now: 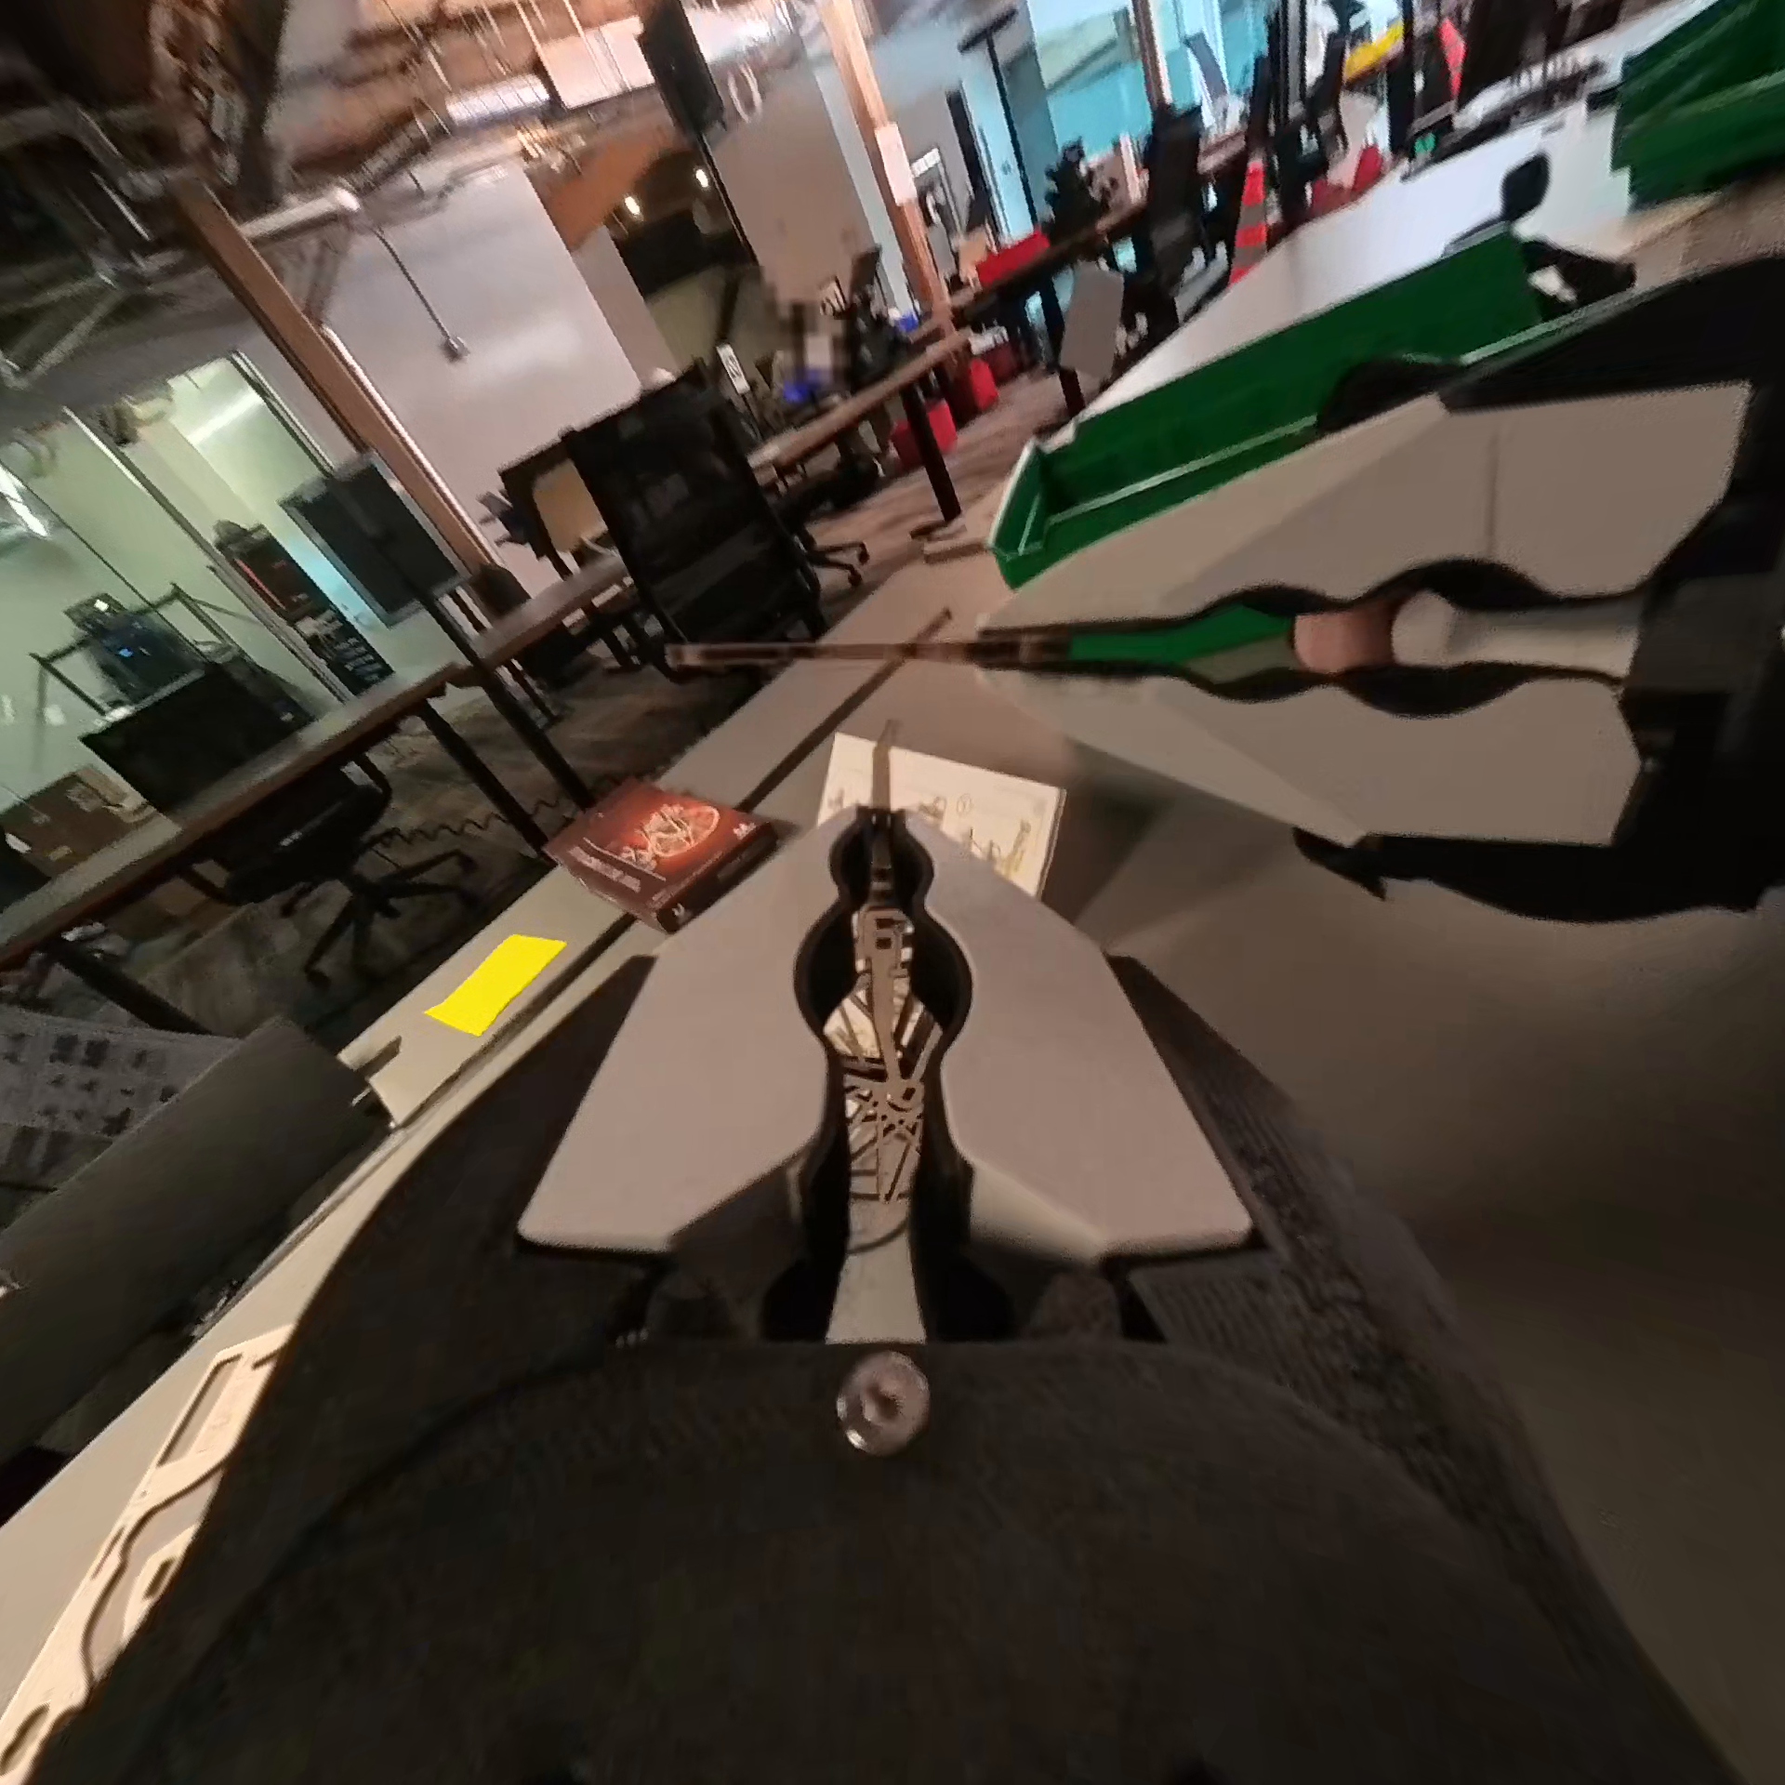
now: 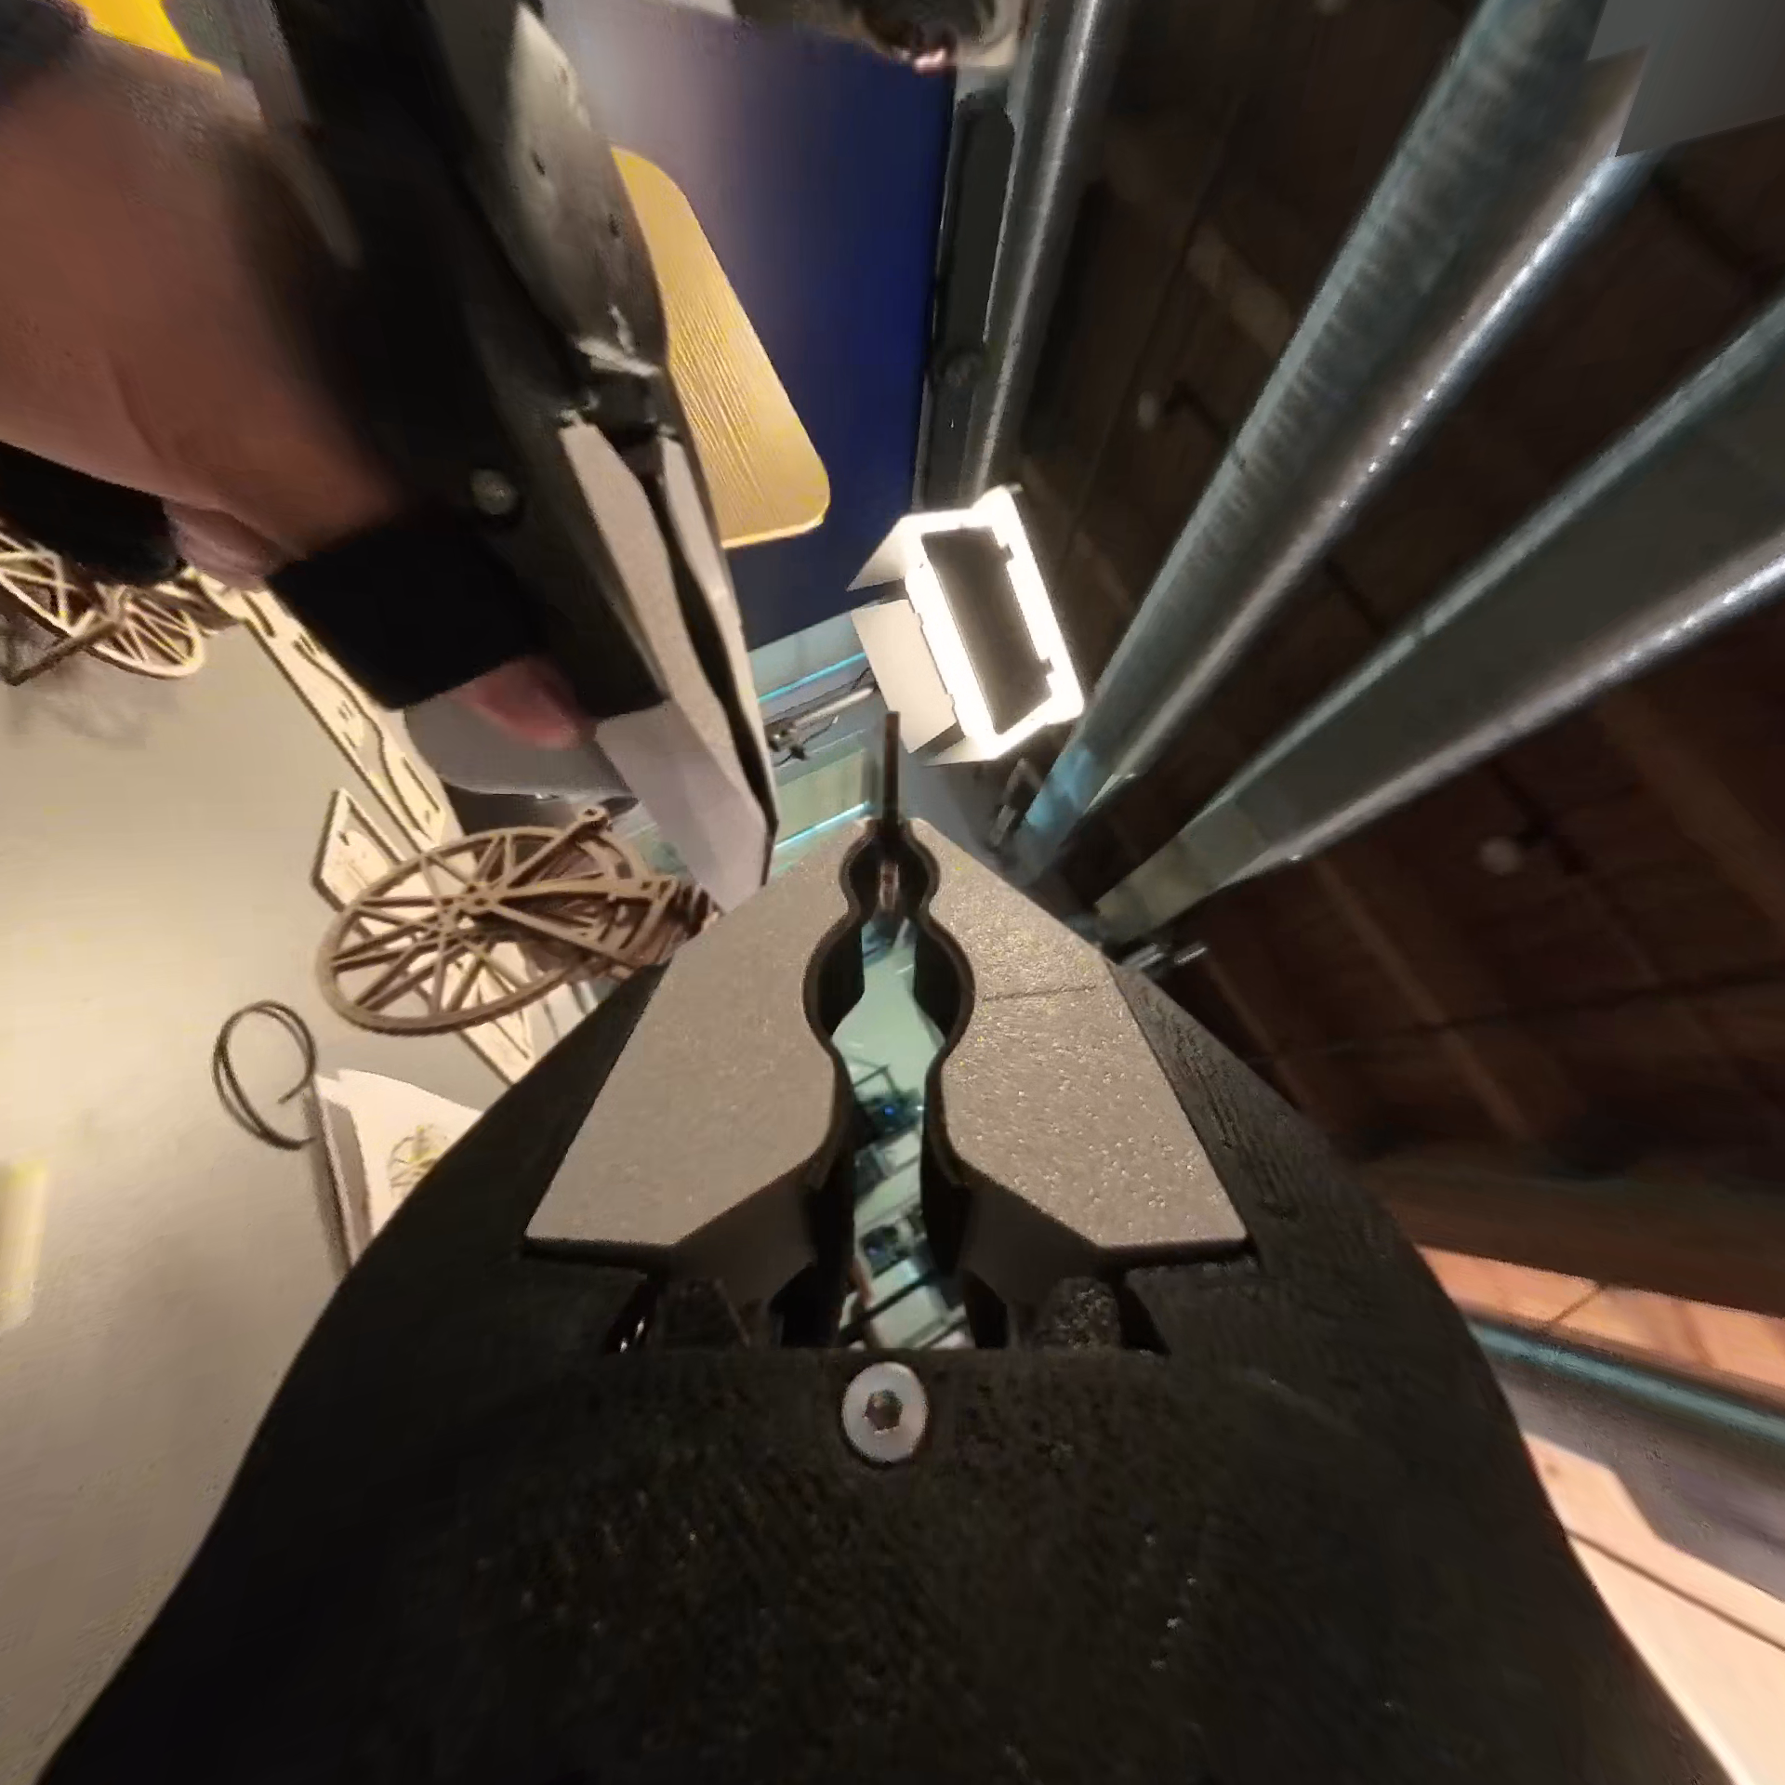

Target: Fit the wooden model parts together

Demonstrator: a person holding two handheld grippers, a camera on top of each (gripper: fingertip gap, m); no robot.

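My left gripper (image 1: 881, 826) is shut on a flat wooden wheel assembly (image 1: 884, 1053). I see it edge-on between the fingers, with its spokes showing. In the right wrist view the same wheel assembly (image 2: 483, 927) hangs beside the left gripper (image 2: 763, 850), which a hand (image 2: 145, 338) holds. My right gripper (image 2: 889, 835) is shut on a thin wooden stick (image 2: 891, 763) that pokes out past the fingertips. In the left wrist view the right gripper (image 1: 995, 655) comes in from the right, above and just beyond the left fingertips. The stick (image 1: 802, 655) points left.
On the grey table lie a printed instruction sheet (image 1: 947, 811), a dark red box (image 1: 666, 855), a yellow note (image 1: 497, 983) and a punched-out wooden sheet (image 1: 126, 1565). A green bin (image 1: 1256, 425) stands behind. Another wheel piece (image 2: 126, 618), wooden sheets (image 2: 386, 753) and a black loop (image 2: 261, 1072) also lie there. Tip to tip, the grippers are about 5 cm apart.
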